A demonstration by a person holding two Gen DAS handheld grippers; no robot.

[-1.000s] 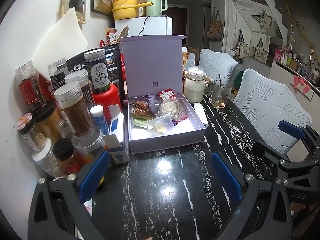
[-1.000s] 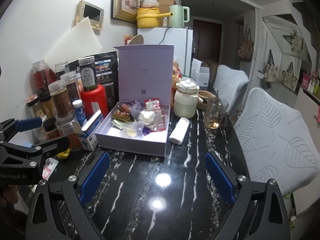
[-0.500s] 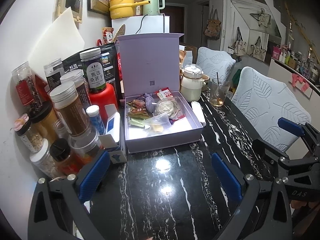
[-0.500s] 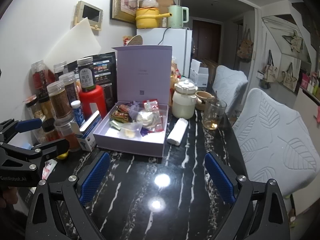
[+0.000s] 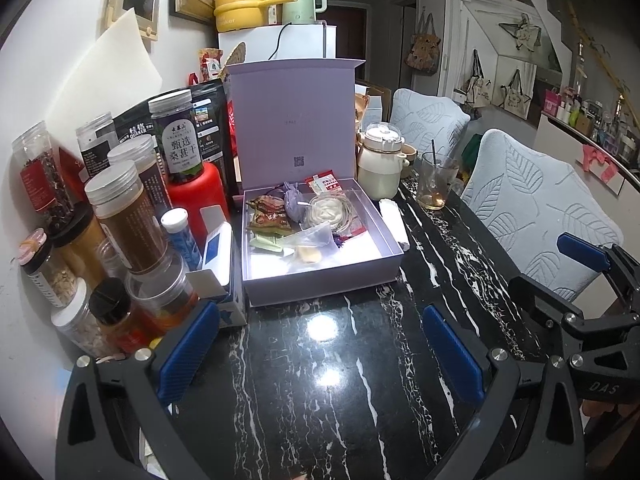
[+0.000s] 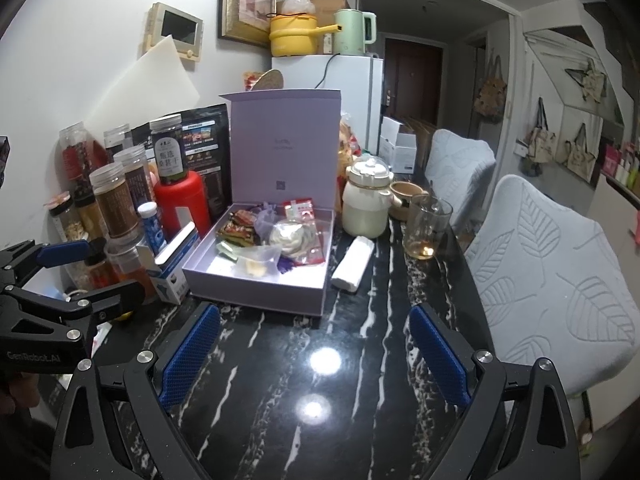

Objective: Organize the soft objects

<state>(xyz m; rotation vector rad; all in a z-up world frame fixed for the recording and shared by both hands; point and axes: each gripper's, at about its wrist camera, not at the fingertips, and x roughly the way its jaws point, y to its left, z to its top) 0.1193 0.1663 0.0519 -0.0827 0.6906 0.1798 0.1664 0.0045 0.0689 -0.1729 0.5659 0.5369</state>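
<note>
A lavender gift box [image 5: 320,286] [image 6: 256,298] stands on the black marble table with its lid upright. Inside lie snack packets [image 5: 268,216], a purple drawstring pouch [image 5: 294,204], a bagged coil of white cord [image 5: 330,212] and a clear bag [image 5: 310,246] with something pale in it. A white rolled cloth [image 6: 354,264] rests against the box's right side. My left gripper [image 5: 320,352] hovers open over the table in front of the box, holding nothing. My right gripper [image 6: 314,354] is also open with nothing in it, a little further right.
Many jars and bottles [image 5: 120,216] crowd the left along the wall, with a red bottle [image 5: 196,196] and a small carton [image 5: 218,256] beside the box. A cream pot [image 6: 366,204] and a glass [image 6: 426,226] stand behind right. Padded chairs [image 6: 552,280] line the table's right edge.
Both views have shifted only slightly; the grippers drift a little before the box. Both stay open, and nothing on the table has moved.
</note>
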